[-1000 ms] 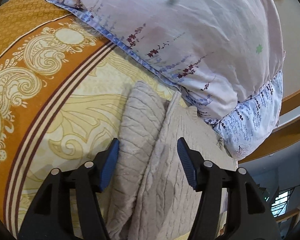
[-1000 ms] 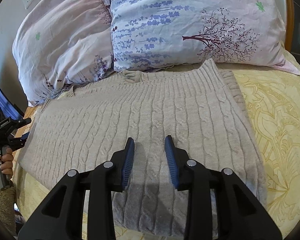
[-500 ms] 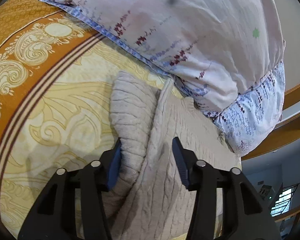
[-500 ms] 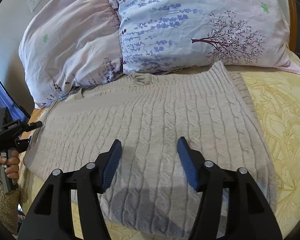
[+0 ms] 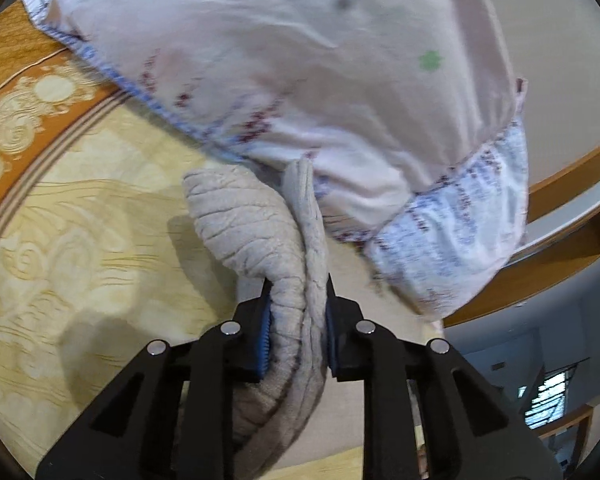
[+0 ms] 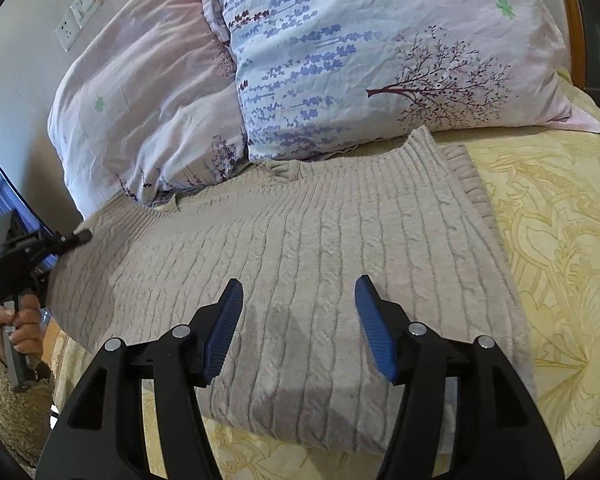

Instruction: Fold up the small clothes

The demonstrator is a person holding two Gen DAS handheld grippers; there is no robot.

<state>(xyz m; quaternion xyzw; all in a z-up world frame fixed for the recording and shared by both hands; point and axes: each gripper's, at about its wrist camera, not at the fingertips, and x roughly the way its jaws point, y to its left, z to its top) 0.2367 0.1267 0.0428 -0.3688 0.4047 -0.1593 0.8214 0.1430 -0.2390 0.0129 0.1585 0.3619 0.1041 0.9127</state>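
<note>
A beige cable-knit sweater [image 6: 300, 264] lies spread on the yellow patterned bedspread [image 6: 560, 240], its neck toward the pillows. My left gripper [image 5: 296, 320] is shut on the sweater's bunched side edge [image 5: 256, 232] and lifts it off the bed; it also shows at the left of the right wrist view [image 6: 32, 252]. My right gripper [image 6: 298, 324] is open and empty, hovering over the sweater's lower middle, fingers apart above the knit.
Two floral pillows [image 6: 340, 60] lie against the sweater's far edge, and one pillow [image 5: 300, 80] is just beyond my left gripper. A wooden bed frame [image 5: 560, 248] runs at the right. A wall socket [image 6: 78, 16] is at the upper left.
My left gripper has closed on the sweater's side edge and raised it, bunching the knit. My right gripper has opened wider above the sweater.
</note>
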